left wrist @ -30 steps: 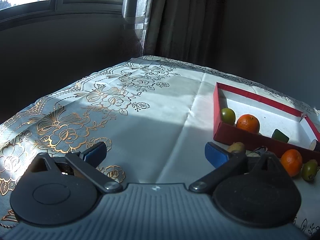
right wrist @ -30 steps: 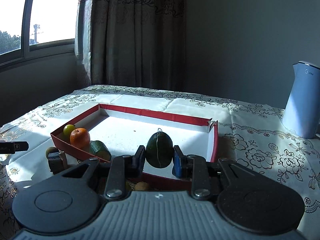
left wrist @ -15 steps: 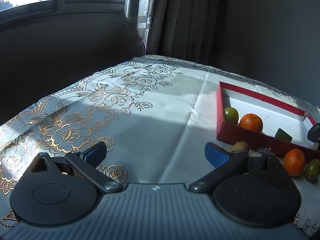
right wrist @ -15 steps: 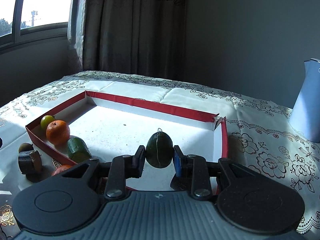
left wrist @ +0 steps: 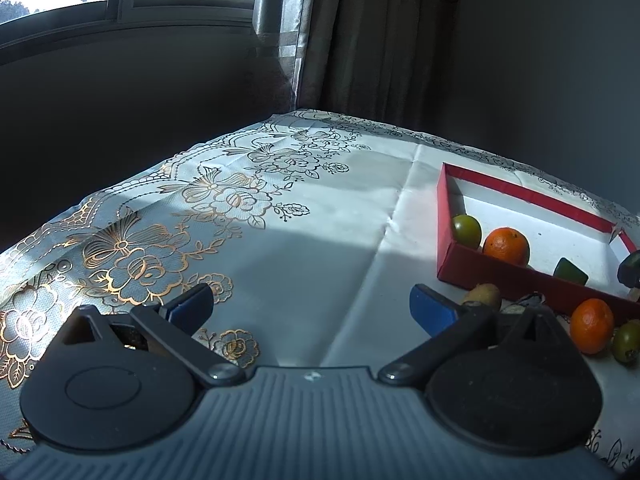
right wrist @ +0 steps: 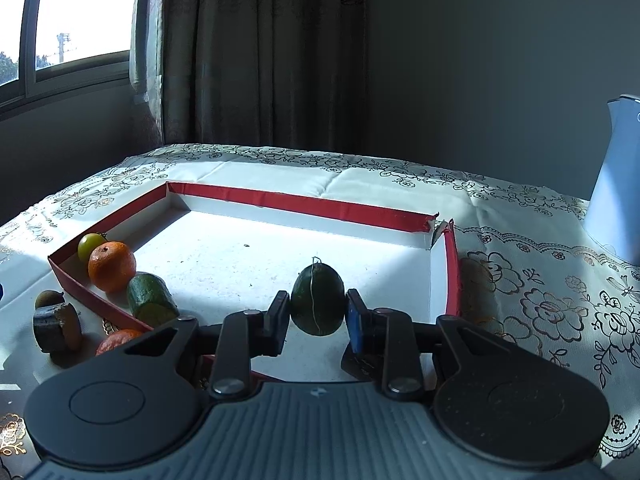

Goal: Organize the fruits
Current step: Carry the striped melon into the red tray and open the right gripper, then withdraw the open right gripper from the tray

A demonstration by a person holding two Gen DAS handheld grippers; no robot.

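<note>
My right gripper [right wrist: 317, 314] is shut on a small dark green melon [right wrist: 317, 303] and holds it over the near part of a red-walled box [right wrist: 304, 201] with a white floor. Inside the box at the left lie a green fruit [right wrist: 90, 245], an orange [right wrist: 111, 266] and a green cucumber piece [right wrist: 151, 300]. My left gripper [left wrist: 310, 304] is open and empty over the tablecloth, left of the box [left wrist: 442, 216]. Outside the box's near wall lie a kiwi [left wrist: 482, 295], an orange [left wrist: 591, 325] and a green fruit [left wrist: 626, 341].
A brown cut piece [right wrist: 56, 326] and another orange [right wrist: 118, 340] lie on the floral tablecloth [left wrist: 240, 208] left of the box. A pale blue kettle [right wrist: 618, 184] stands at the far right. Curtain, wall and window bound the table's far side.
My right gripper has carried the melon forward and lower over the box floor. My left gripper has shifted slightly; the box sits further right in its view.
</note>
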